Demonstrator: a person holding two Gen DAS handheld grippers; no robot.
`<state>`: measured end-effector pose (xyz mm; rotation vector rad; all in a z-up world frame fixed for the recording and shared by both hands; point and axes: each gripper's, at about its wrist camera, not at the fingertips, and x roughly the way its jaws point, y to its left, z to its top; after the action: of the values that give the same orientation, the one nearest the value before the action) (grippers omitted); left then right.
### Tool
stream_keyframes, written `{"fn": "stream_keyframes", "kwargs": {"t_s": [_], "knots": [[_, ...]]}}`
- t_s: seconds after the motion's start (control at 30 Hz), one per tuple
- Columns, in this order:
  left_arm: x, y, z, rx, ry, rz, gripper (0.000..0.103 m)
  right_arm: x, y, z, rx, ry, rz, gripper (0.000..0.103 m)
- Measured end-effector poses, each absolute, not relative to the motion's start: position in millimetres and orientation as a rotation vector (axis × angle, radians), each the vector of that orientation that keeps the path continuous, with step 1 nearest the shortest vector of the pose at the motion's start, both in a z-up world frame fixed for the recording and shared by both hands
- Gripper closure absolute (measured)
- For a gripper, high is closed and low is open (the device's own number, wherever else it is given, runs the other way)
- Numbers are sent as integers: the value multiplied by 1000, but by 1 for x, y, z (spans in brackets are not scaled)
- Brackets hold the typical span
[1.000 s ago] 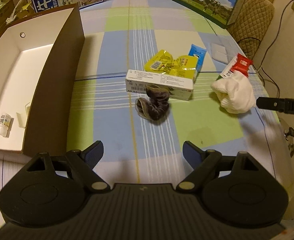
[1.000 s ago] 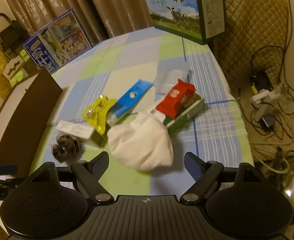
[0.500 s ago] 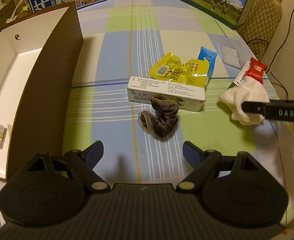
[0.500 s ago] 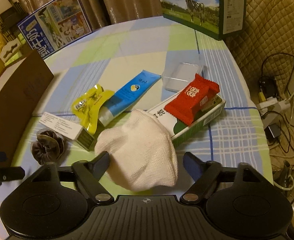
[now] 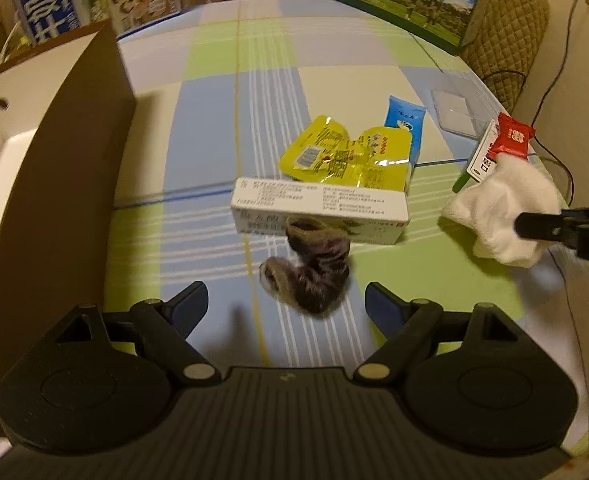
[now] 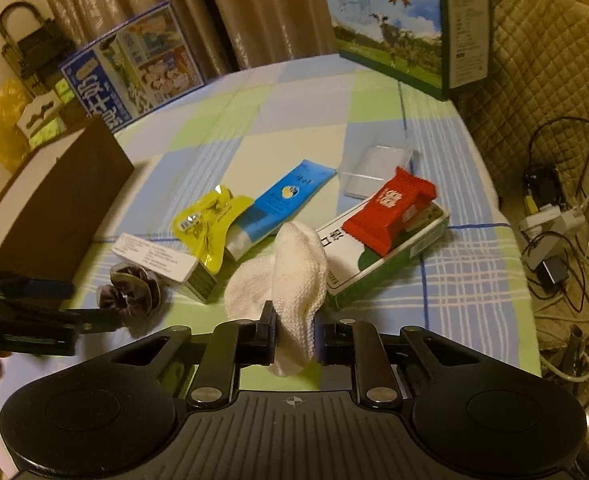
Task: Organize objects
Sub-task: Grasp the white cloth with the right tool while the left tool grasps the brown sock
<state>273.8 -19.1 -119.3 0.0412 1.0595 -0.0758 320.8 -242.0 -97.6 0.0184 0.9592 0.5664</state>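
Observation:
My right gripper (image 6: 294, 340) is shut on the white sock (image 6: 290, 276), its pads pinching the bunched cloth; the same sock (image 5: 502, 212) shows at the right of the left wrist view. My left gripper (image 5: 286, 304) hangs open just above the dark rolled sock (image 5: 310, 276), which lies on the checked tablecloth between the fingers, untouched. Behind it lie a long white box (image 5: 318, 208), a yellow packet (image 5: 342, 156) and a blue tube (image 5: 404, 120). A red snack packet (image 6: 390, 212) rests on a green-and-white box (image 6: 386, 256).
An open brown box with a white inside (image 5: 54, 168) stands at the left. A clear plastic case (image 6: 374, 172) lies behind the red packet. Two milk cartons (image 6: 402, 28) (image 6: 130, 64) stand at the table's far edge. A quilted chair and cables are off the right edge.
My right gripper has closed on the white sock and bunched it up. My left gripper has come lower and nearer the dark sock, which now sits between its open fingers.

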Motion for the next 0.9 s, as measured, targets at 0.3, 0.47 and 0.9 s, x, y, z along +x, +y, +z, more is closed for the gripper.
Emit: {"fn": "stream_keyframes", "kwargs": {"t_s": [0.3,0.47,0.9], "knots": [[296,-28,-140,84,1060,-97,31,318,-264,-82,87,957,515,88],[302,-30,-148,79,1066,-128,58,314,-269,-77,97,957,500,88],[274,-19,-120,21,1014,-176,86,297,-256,-63,106,950,540,88]]}}
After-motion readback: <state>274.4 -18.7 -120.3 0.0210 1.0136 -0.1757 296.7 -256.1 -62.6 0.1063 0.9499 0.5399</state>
